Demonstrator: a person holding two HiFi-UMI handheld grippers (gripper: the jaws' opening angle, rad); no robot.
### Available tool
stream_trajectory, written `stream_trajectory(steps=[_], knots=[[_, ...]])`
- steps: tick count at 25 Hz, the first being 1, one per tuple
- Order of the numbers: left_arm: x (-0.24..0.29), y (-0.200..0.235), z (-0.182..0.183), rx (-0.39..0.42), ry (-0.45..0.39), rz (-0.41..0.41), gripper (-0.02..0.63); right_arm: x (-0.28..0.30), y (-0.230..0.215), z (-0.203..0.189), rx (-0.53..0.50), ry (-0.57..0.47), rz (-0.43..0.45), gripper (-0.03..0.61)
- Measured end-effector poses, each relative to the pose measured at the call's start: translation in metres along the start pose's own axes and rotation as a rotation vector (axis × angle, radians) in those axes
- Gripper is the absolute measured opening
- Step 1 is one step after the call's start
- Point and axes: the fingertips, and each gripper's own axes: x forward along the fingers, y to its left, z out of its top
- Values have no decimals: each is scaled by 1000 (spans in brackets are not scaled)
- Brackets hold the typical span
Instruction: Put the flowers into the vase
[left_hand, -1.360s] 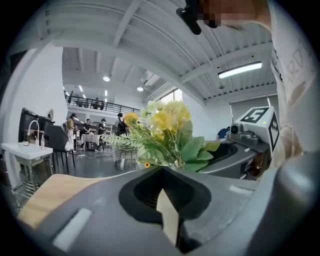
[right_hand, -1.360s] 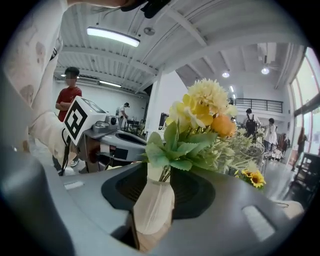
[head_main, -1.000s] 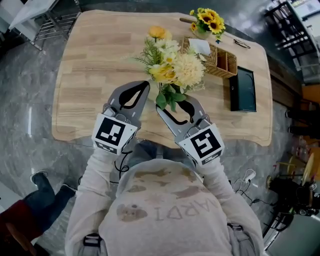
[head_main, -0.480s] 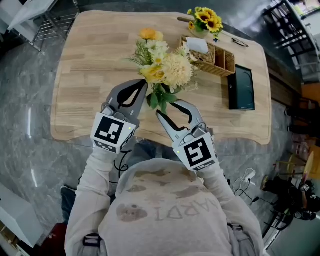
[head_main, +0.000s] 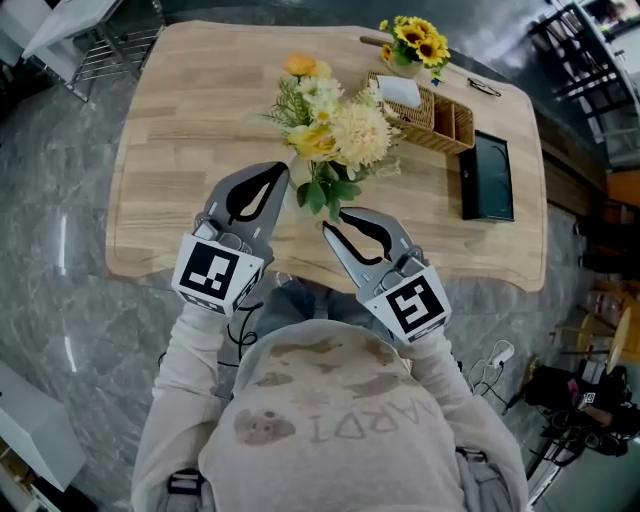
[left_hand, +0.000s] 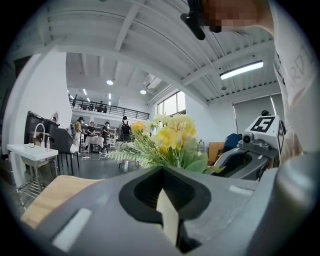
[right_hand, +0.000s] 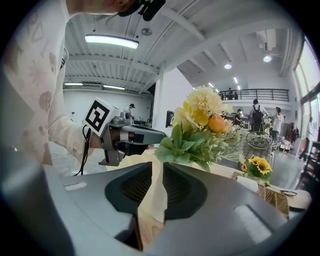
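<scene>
Left gripper (head_main: 281, 167) pinched together, right gripper (head_main: 328, 228) just closing — narrow, empty, flowers (head_main: 335, 130) ahead, basket (head_main: 440, 120), sunflowers (head_main: 418, 38) beyond.

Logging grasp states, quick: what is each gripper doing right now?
Left gripper: closed, holding nothing.
Right gripper: partly open, its fingers have just been closing, nothing gripped; the flowers stand beyond the tips.

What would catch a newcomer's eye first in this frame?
The bunch of yellow and cream flowers standing in the middle of the table draws the eye first. Nearer the person are two grey grippers with black-and-white marker cubes: the left gripper shut, the right gripper open, its jaws having just been closing with nothing held between them. A small bunch of sunflowers sits at the far edge.
</scene>
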Motion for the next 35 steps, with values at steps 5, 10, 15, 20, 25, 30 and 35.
stream_trajectory(steps=[5,10,15,20,25,30,35], knots=[[-9,-11,5,17,-4,5,0,-10,0,12,61,-80,20,57],[-19,-30,18,56,-34,5,0,-20,2,22,103,-139,52,47],[-25,-51,33,69,-51,4,0,-30,1,39,121,-205,67,36],[-29,-77,47,79,-70,1,0,-45,1,51,127,-241,83,25],[-32,-100,56,91,-82,-5,0,-58,0,64,126,-281,90,23],[-38,-117,63,97,-92,-1,0,-68,6,72,116,-307,106,23],[-46,-128,69,104,-103,13,0,-77,14,76,101,-325,118,23]])
